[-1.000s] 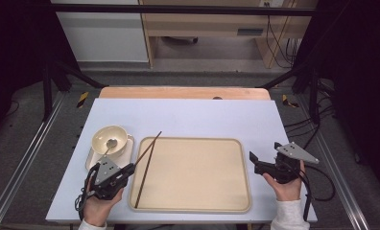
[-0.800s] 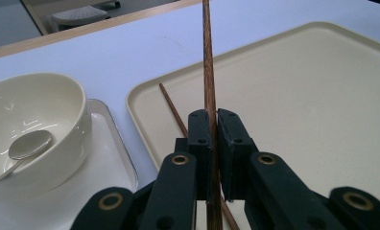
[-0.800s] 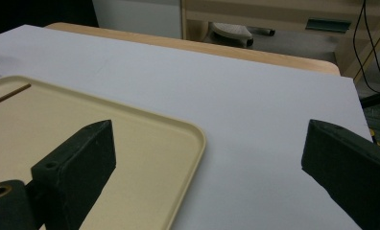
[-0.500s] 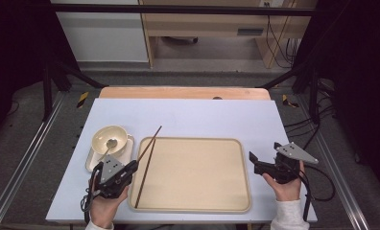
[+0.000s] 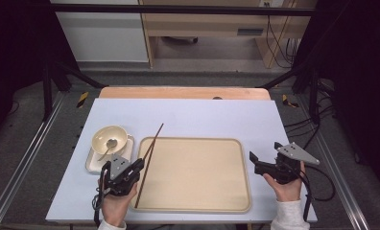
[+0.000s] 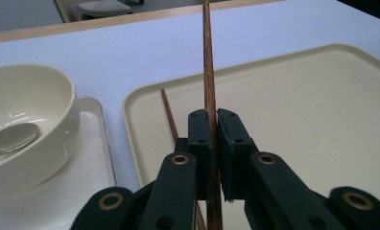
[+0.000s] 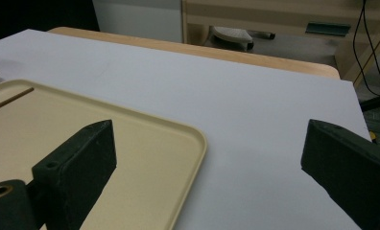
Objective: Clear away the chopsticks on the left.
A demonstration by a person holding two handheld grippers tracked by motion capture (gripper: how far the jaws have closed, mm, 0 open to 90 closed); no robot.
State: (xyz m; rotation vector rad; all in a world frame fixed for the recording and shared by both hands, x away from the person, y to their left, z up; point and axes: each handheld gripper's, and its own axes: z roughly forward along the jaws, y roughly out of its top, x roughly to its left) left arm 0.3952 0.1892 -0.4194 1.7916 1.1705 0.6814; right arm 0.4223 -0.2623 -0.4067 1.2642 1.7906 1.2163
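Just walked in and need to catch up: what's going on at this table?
A person works with a two-jaw gripper in each hand. The left gripper is shut on one brown chopstick, holding it over the left edge of the beige tray; a second chopstick lies on the tray beside it. The right gripper waits open at the tray's right side. A bowl with a spoon sits to the left.

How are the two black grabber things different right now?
The left gripper is shut on a brown chopstick, while the right gripper stands wide open with nothing between its jaws. The left gripper sits at the left edge of the tan tray; the right gripper waits off its right side, over the white table. Both have black jaws and are hand-held.
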